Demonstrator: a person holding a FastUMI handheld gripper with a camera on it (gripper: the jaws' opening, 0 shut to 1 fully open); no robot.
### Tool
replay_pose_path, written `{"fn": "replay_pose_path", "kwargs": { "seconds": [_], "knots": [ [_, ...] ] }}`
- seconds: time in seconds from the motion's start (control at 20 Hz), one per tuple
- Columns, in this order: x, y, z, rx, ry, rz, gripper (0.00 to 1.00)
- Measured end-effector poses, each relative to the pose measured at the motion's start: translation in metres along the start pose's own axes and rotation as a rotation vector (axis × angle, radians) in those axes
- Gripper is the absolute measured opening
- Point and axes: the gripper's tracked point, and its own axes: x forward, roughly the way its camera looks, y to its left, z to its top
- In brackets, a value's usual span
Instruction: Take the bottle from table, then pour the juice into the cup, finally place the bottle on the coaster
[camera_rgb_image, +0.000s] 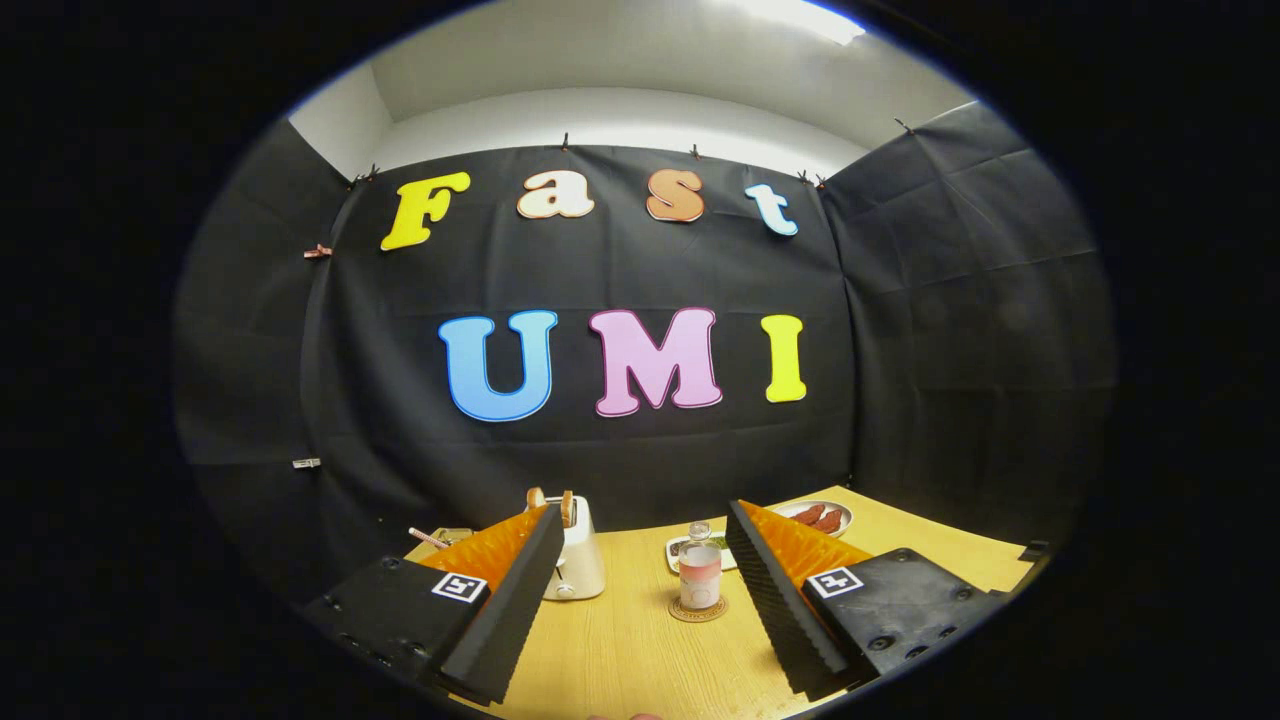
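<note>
A small clear bottle with pinkish juice stands upright on a round brown coaster on the wooden table. It lies beyond my fingertips, closer to the right finger than to the left one. My gripper is open, held well back from the bottle, with nothing between its fingers. I cannot make out a cup; the right finger hides part of the table.
A cream toaster with bread slices stands behind the left finger. A plate with reddish food sits at the back right, and a small patterned dish lies just behind the bottle. A stick-like item lies at the far left.
</note>
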Motion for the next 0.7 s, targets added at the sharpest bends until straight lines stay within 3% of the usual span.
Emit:
{"fn": "replay_pose_path", "kwargs": {
  "seconds": [0.7],
  "knots": [
    [-0.007,0.0037,-0.0062,0.017,0.013,0.0,1.0]
  ]
}}
